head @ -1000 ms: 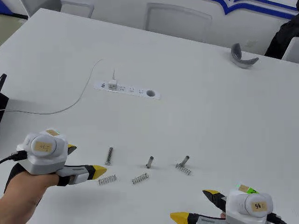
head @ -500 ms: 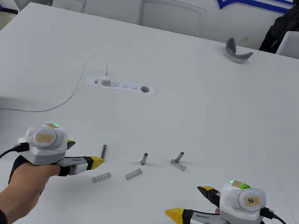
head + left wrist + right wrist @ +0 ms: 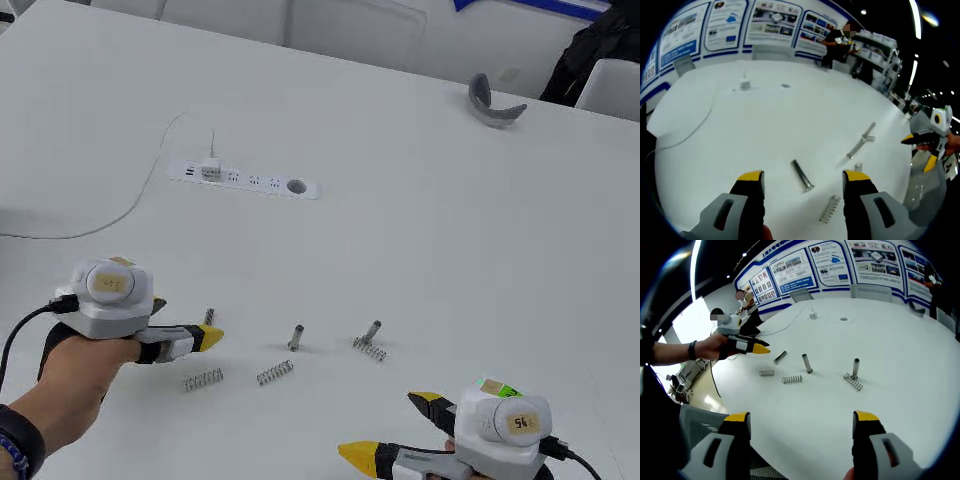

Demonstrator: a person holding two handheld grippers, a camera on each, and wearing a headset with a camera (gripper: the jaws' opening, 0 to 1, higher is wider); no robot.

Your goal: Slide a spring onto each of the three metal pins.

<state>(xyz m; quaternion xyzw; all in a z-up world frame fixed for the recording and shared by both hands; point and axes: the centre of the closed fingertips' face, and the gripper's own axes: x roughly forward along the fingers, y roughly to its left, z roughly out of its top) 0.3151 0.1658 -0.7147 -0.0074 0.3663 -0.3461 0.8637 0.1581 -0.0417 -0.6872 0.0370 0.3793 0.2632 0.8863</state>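
Lying in a loose row across the lower middle of the head view, the three pins are short, dull grey metal rods on the white desk [image 3: 420,200]. The left pin [image 3: 209,317] lies flat just beside a yellow tip of the left gripper [image 3: 803,176]. The middle pin [image 3: 296,337] and the right pin [image 3: 372,330] appear to stand on end, and the right gripper view shows them upright too. The three springs are small, silvery open coils lying on their sides just below the pins in the frame, all still off them. The left spring [image 3: 203,379] and the middle spring [image 3: 274,372] lie apart from the pins, while the right spring [image 3: 369,348] touches the foot of the right pin. The left gripper's fingers are spread wide with nothing held, and in its own view the left pin lies on the desk just beyond the gap between the tips. The right gripper [image 3: 387,427], at the bottom right of the head view, also has its fingers wide and empty, well apart from the pins. A white power strip [image 3: 240,181] lies in the upper left.
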